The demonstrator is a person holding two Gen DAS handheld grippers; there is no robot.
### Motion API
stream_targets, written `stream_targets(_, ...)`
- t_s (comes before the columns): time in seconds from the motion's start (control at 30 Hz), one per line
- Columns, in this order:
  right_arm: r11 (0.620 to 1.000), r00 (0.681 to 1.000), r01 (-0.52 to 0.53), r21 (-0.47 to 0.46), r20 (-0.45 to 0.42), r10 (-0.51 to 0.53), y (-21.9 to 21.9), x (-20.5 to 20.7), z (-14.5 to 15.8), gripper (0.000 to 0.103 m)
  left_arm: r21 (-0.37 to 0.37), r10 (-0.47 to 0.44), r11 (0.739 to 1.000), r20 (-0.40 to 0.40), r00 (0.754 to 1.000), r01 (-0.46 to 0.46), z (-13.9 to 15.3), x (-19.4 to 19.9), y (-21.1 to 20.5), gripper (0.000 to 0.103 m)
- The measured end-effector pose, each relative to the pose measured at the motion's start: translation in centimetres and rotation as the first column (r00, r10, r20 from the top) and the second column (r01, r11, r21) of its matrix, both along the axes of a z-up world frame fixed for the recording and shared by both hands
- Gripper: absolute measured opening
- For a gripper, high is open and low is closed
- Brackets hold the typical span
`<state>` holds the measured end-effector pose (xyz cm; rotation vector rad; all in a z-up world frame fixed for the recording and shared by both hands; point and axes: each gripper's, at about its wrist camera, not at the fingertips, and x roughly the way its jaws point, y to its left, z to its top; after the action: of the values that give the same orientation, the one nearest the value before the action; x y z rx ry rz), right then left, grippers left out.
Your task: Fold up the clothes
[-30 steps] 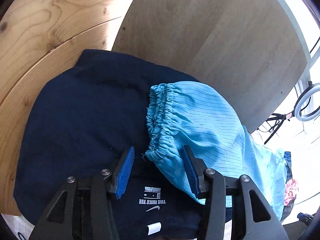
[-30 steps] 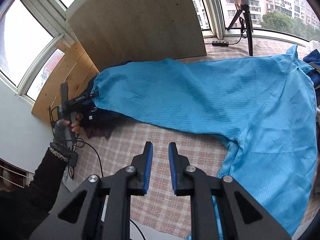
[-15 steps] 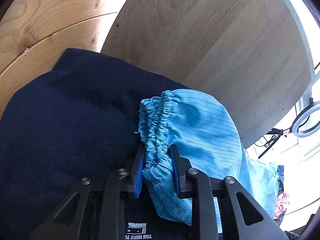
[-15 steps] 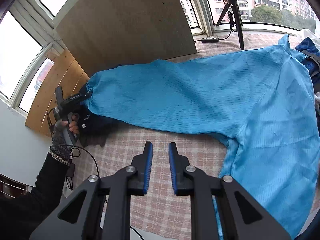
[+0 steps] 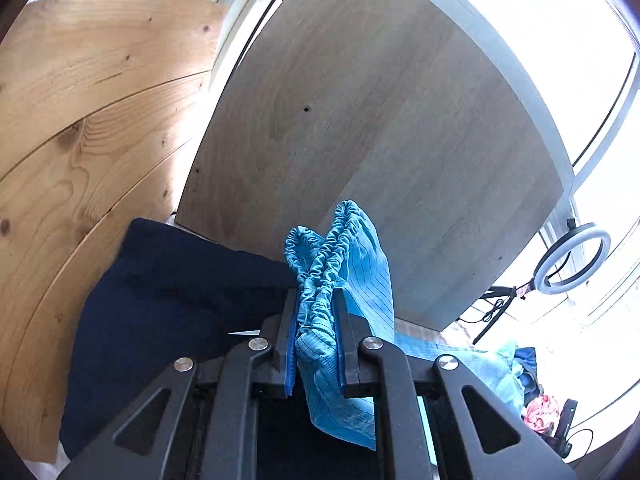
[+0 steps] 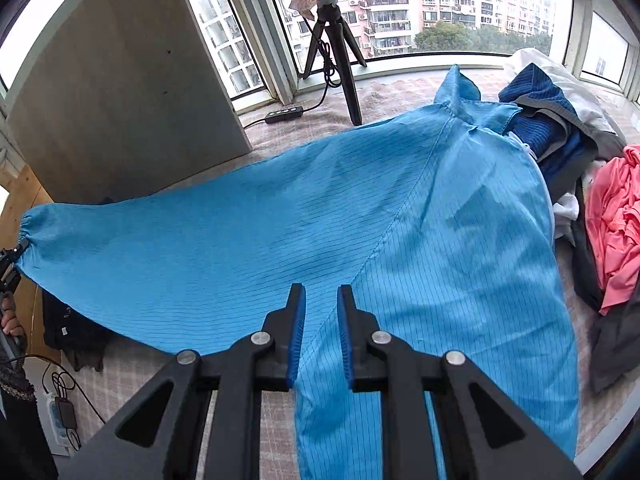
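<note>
Now my left tongs (image 5: 314, 320) are closing on the blue sleeve cuff (image 5: 320, 264), lifting it; my right tongs (image 6: 321, 332) are hovering nearly shut, empty, over the blue coat (image 6: 320, 216).

Left wrist view: looks along own fingers, tilted down, very close on gathered cuff (image 5: 320, 264) of light blue garment (image 5: 360, 280), grey board (image 5: 380, 120) right behind. Right wrist view: steeper down, higher, wide over spread light blue garment (image 6: 320, 220) toward window (image 6: 440, 8). Shared: cuff (image 6: 26, 220), grey board (image 6: 120, 100), ring-light tripod (image 6: 336, 52).
</note>
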<state>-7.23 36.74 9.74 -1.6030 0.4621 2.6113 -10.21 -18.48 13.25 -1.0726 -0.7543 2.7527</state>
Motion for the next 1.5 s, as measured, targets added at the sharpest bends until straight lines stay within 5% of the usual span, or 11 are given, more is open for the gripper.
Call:
stream_targets(0.13,0.998,0.992,0.054,-0.013,0.112,-0.052,2.5,-4.9,-5.4,0.016,-0.072,-0.031,0.997,-0.006,1.000,0.031,0.6,-0.4,2.3,0.013)
stream_targets(0.33,0.998,0.993,0.059,0.013,0.103,-0.060,5.0,-10.7,-6.9,0.011,-0.139,-0.015,0.990,-0.003,1.000,0.015,1.3,-1.4,3.6,0.013)
stream_targets(0.5,0.996,0.995,0.062,0.068,0.073,-0.067,6.6,-15.6,-7.0,0.009,-0.163,0.011,0.987,0.018,1.000,-0.008,0.8,-2.3,4.4,0.013)
stream_targets(0.6,0.999,0.994,0.053,-0.002,0.098,-0.053,8.1,-17.6,-6.2,0.009,-0.146,0.030,0.989,0.025,0.999,-0.026,0.9,-1.7,3.8,0.013)
stream_targets(0.73,0.979,0.994,0.113,-0.170,0.027,-0.110,12.1,-16.0,-2.8,0.009,-0.172,0.036,0.985,0.047,0.998,-0.027,1.4,-0.9,2.6,0.014)
stream_targets(0.8,0.975,0.991,0.136,-0.178,0.035,-0.132,13.8,-16.1,-2.0,0.009,-0.183,0.040,0.983,0.057,0.998,-0.029,1.4,-0.8,2.5,0.014)
stream_targets(0.97,0.981,0.982,0.186,-0.059,0.026,-0.185,16.2,-18.4,-0.3,0.016,-0.228,0.062,0.972,0.065,0.996,-0.046,1.6,-0.3,2.0,0.014)
stream_targets(1.03,0.985,0.986,0.163,0.053,0.012,-0.163,16.4,-19.7,0.5,0.046,-0.249,0.070,0.967,0.071,0.995,-0.050,1.5,-0.4,2.2,0.014)
stream_targets(1.2,0.972,0.991,0.131,0.194,-0.006,-0.133,18.0,-20.3,2.3,0.049,-0.264,0.090,0.962,0.095,0.991,-0.062,1.0,-0.6,2.1,0.014)
stream_targets(1.37,0.960,0.975,0.220,0.172,-0.042,-0.216,22.9,-20.1,4.5,0.049,-0.292,0.104,0.954,0.113,0.988,-0.067,0.6,-1.0,2.2,0.014)
stream_targets(1.5,0.989,0.989,0.147,-0.012,0.035,-0.147,24.1,-22.9,2.2,0.053,-0.312,0.122,0.947,0.128,0.984,-0.077,0.1,-1.1,2.5,0.014)
